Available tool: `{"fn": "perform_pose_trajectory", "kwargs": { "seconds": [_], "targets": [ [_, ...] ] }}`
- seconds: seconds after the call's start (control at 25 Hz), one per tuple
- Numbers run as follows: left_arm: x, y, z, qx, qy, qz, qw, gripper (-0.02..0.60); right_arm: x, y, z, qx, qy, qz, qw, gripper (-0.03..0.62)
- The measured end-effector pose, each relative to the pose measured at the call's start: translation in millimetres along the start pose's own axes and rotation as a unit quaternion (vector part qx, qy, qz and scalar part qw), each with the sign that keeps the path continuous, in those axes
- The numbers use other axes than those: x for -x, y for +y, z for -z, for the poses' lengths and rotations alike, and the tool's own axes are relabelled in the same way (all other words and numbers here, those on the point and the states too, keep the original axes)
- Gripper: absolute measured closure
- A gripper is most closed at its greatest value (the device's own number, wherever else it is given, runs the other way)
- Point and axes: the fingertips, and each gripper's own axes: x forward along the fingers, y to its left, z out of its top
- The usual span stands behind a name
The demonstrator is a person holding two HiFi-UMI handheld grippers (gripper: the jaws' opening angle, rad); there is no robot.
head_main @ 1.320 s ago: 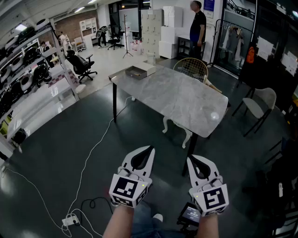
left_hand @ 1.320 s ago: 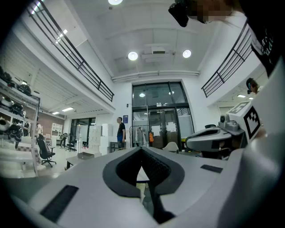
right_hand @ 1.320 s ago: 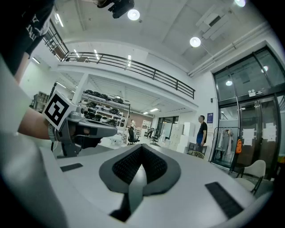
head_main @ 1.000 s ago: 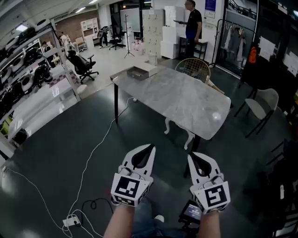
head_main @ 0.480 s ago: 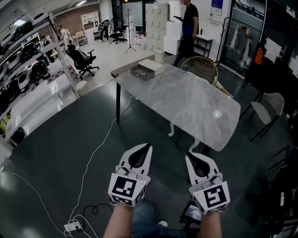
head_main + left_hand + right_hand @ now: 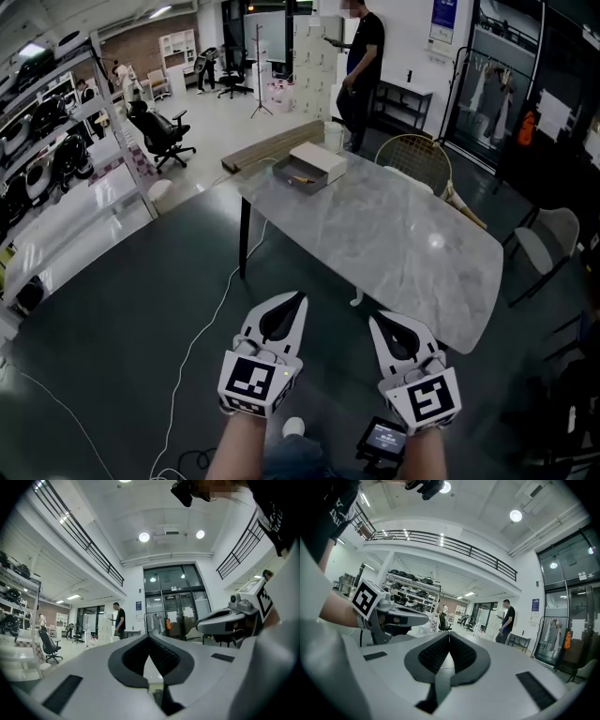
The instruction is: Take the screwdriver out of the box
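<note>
stage: not started | left gripper (image 6: 301, 297), right gripper (image 6: 373, 318): jaws sitting closed, empty | screwdriver (image 6: 302, 178) lying in box (image 6: 312, 161), well ahead of jaws

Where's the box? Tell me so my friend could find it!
Find the big grey marble table in the middle of the room. On its far corner, near the standing person in black, sits the box. It is low, square-edged and grey with a white part, unlike the round wire chair beside the table.
</note>
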Motion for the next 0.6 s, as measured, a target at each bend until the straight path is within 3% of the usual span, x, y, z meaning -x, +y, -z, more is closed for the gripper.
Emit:
{"fn": "perform_pose_trajectory", "kwargs": {
  "seconds": [0.32,0.6],
  "targets": [
    [-3.1,76.4,20.6,0.012,0.02,-0.014,0.9996,0.569,-71.2,11.9,-1.2,-0.004,0.014,0.008,1.0,0.569],
    [-9.2,125.1,36.8,0.038,0.004,-0.024,0.999,0.569,-110.7,6.8,7.2,0.001,0.028,0.004,1.0,0.569]
  ]
}}
